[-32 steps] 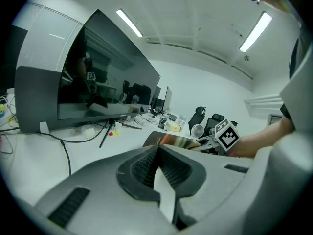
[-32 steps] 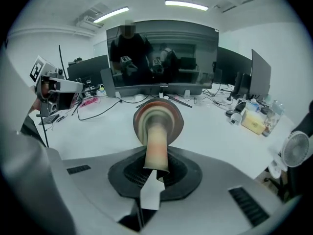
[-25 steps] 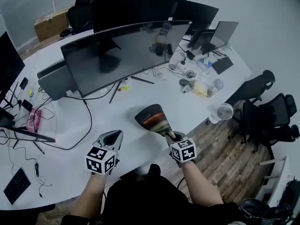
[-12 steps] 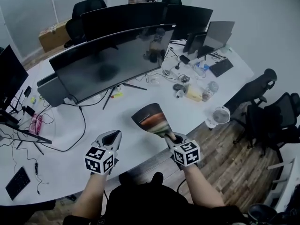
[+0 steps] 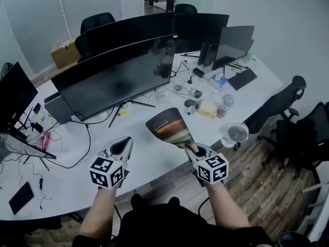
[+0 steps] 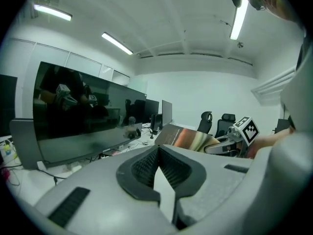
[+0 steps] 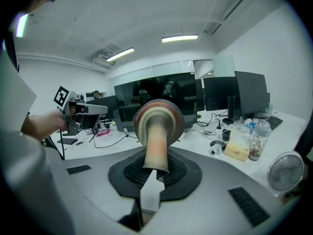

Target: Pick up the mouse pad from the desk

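A: So, where is the mouse pad (image 5: 168,127) right now?

B: It's in your right gripper (image 5: 193,149). The jaws are pinched together on the pad's narrow end, and the rest curls out ahead of them into a funnel shape. In the right gripper view you look straight down that curl, and the wide mouth of the mouse pad (image 7: 157,123) faces away from you.

A: Is it off the desk (image 5: 77,175)?

B: It looks that way. From your head view the pad fans out over the white top near its front edge, and the right gripper view shows it sticking out into the air. From above, though, I can't be certain that nothing touches.

A: What about my left gripper (image 5: 124,146)?

B: Its jaws are closed against each other with nothing between them. It sits over the desk edge to the left of the pad, apart from it. In the left gripper view you can see the curled pad and your other gripper off to the right.

A: What else is around?

B: The big curved monitor (image 5: 114,76) stands behind the pad. A small white fan (image 5: 235,134) is at the desk edge on your right, and a bottle (image 5: 224,104) sits further back, near a yellow box (image 5: 208,108).
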A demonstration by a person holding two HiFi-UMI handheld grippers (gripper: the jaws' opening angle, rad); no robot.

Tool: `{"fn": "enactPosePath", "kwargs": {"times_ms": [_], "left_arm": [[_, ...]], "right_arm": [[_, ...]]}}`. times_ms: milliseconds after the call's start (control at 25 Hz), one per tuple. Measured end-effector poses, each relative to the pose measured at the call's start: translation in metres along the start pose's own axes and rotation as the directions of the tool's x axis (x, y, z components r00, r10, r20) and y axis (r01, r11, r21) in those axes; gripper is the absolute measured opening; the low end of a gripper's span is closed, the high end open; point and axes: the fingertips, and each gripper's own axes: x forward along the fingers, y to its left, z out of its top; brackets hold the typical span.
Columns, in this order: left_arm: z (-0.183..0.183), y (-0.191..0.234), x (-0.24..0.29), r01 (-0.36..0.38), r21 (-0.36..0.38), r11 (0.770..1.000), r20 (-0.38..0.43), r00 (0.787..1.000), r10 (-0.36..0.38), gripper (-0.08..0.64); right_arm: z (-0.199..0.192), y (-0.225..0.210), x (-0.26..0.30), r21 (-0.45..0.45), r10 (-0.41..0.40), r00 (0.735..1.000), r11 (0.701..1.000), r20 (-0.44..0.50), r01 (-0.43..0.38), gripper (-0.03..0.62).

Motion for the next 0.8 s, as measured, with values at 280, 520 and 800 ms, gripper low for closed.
{"fn": "enactPosePath", "kwargs": {"times_ms": [280, 520, 800], "left_arm": [[0.014, -0.037, 0.019, -0.029, 0.014, 0.999, 0.028, 0.999, 0.029, 0.003], [0.021, -0.059, 0.023, -0.06, 0.009, 0.998, 0.062, 0.996, 0.06, 0.003], [0.035, -0.067, 0.015, -0.073, 0.005, 0.997, 0.095, 0.993, 0.072, 0.003]], "right_arm": [[0.024, -0.04, -0.049, -0.025, 0.017, 0.997, 1.0, 0.079, -0.015, 0.034], [0.032, -0.056, -0.084, -0.043, 0.026, 0.991, 0.999, 0.132, -0.02, 0.034], [0.049, -0.059, -0.109, -0.029, 0.023, 0.977, 0.999, 0.213, -0.017, 0.034]]}}
